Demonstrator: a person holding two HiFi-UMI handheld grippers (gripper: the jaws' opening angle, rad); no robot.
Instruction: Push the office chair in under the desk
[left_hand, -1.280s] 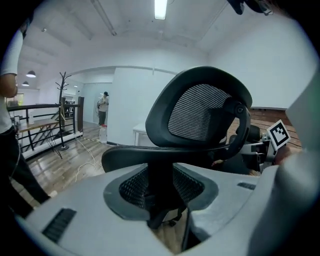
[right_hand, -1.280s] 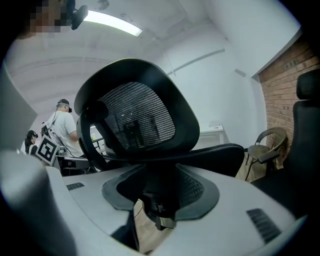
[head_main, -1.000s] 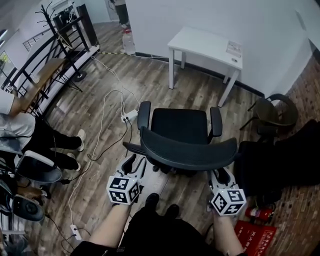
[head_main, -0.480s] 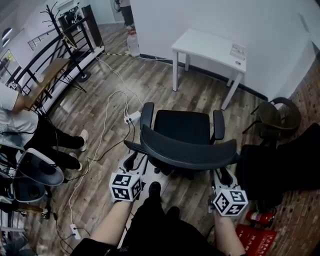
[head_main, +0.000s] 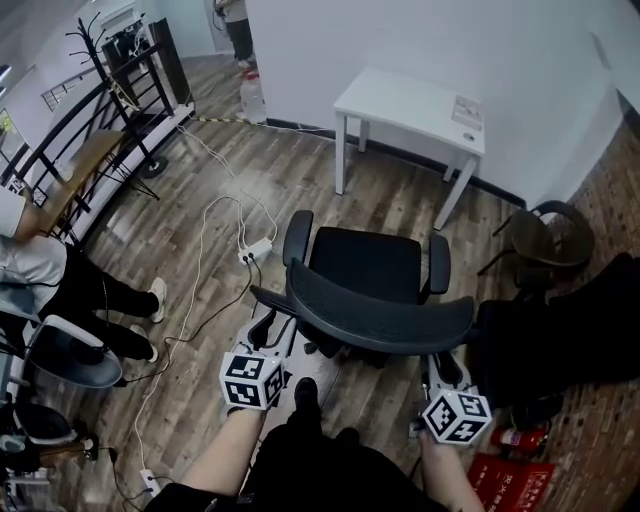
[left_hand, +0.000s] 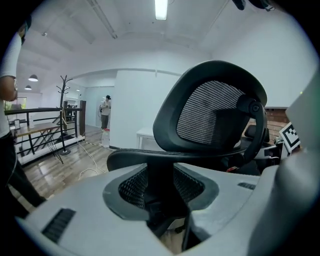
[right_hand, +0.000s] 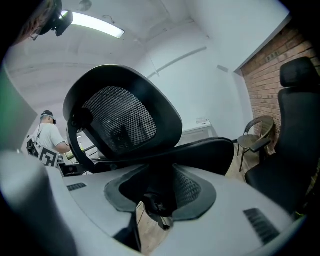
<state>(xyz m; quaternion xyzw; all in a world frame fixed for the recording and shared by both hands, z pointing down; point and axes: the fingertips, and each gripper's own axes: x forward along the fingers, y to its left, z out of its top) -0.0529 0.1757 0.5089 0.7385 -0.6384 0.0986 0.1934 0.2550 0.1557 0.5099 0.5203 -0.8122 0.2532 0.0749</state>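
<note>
**A:** What do the claws hold?
**B:** The left claw (head_main: 272, 330) grips the left end of the office chair (head_main: 365, 262) back. The right claw (head_main: 440, 365) has just been closing and pinches the right end.
**A:** Where's the counter (head_main: 410, 100)?
**B:** Straight past the chair, well apart, a bit right.

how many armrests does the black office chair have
2. The left armrest and the right armrest flank the seat of the office chair; neither is hidden.
</note>
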